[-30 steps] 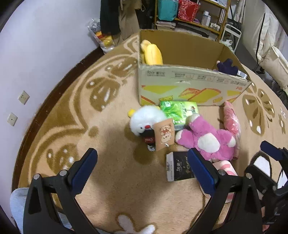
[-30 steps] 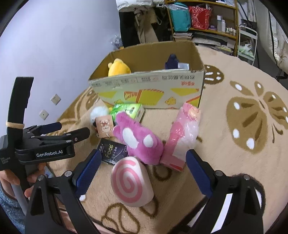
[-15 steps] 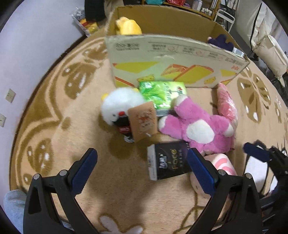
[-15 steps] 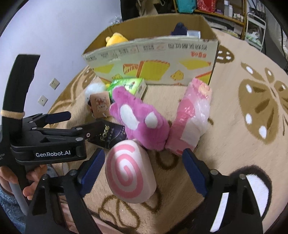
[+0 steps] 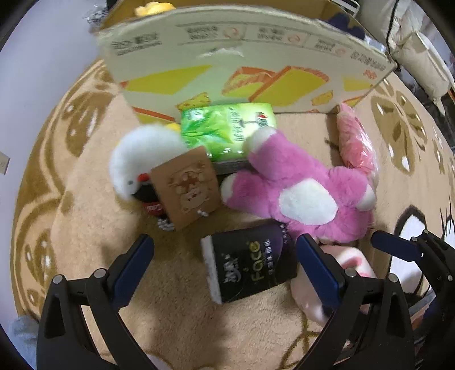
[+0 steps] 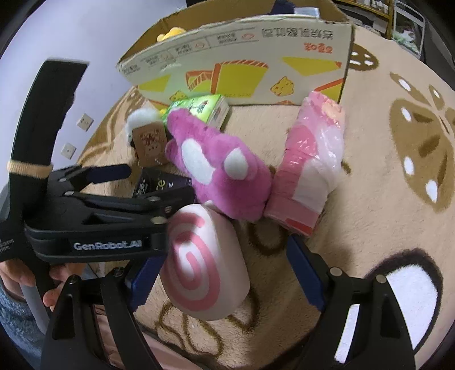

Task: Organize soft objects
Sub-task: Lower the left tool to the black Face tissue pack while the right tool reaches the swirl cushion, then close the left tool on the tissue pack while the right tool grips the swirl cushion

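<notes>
A pile of soft things lies on the carpet before a cardboard box [image 5: 227, 65]. A pink plush bear [image 5: 307, 193] lies beside a white plush [image 5: 142, 159], a green tissue pack [image 5: 227, 128] and a black tissue pack [image 5: 250, 270]. My left gripper [image 5: 224, 270] is open, its jaws on either side of the black pack. My right gripper [image 6: 221, 273] is open around a pink-swirl cushion [image 6: 202, 264]. A pink wrapped pack [image 6: 310, 168] lies to the bear's right.
A yellow plush [image 6: 170, 32] and a dark blue item [image 5: 344, 24] are inside the box. A brown card with a bear picture [image 5: 187, 187] leans on the white plush. A wall with sockets [image 6: 76, 133] is on the left. Shelves stand behind the box.
Both grippers moved forward and down toward the pile. The left now straddles the black pack; the right now straddles the swirl cushion. The objects have not moved.
</notes>
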Action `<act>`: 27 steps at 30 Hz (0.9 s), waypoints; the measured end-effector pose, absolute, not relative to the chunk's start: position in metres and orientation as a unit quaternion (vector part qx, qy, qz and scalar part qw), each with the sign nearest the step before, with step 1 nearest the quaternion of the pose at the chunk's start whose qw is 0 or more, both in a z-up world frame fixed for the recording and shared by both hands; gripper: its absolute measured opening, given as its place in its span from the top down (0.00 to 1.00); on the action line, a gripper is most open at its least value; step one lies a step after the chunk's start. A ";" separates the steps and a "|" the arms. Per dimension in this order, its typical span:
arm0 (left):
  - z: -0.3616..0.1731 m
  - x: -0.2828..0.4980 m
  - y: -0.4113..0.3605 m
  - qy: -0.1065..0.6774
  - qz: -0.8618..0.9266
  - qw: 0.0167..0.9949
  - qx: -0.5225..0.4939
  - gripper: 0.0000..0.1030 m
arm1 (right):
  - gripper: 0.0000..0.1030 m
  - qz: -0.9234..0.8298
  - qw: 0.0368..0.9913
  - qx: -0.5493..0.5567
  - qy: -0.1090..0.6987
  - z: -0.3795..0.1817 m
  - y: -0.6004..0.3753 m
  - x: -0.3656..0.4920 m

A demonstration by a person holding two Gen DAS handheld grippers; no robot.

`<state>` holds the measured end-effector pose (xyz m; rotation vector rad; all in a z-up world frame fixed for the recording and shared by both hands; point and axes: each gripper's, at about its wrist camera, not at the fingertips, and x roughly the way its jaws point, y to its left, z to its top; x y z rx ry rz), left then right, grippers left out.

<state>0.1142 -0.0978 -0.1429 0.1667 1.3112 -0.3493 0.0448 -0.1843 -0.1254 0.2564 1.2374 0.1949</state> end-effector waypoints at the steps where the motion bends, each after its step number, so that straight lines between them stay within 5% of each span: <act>1: -0.144 0.115 -0.099 0.608 -0.161 0.774 0.077 0.04 | 0.15 0.090 0.802 0.118 0.578 -0.126 -0.184 0.045; 19: -0.165 0.113 -0.121 0.618 -0.146 0.765 0.105 0.07 | 0.18 0.084 0.788 0.114 0.599 -0.140 -0.178 0.050; 27: -0.165 0.102 -0.118 0.610 -0.127 0.773 0.118 0.28 | 0.50 0.115 0.787 0.116 0.595 -0.141 -0.170 0.050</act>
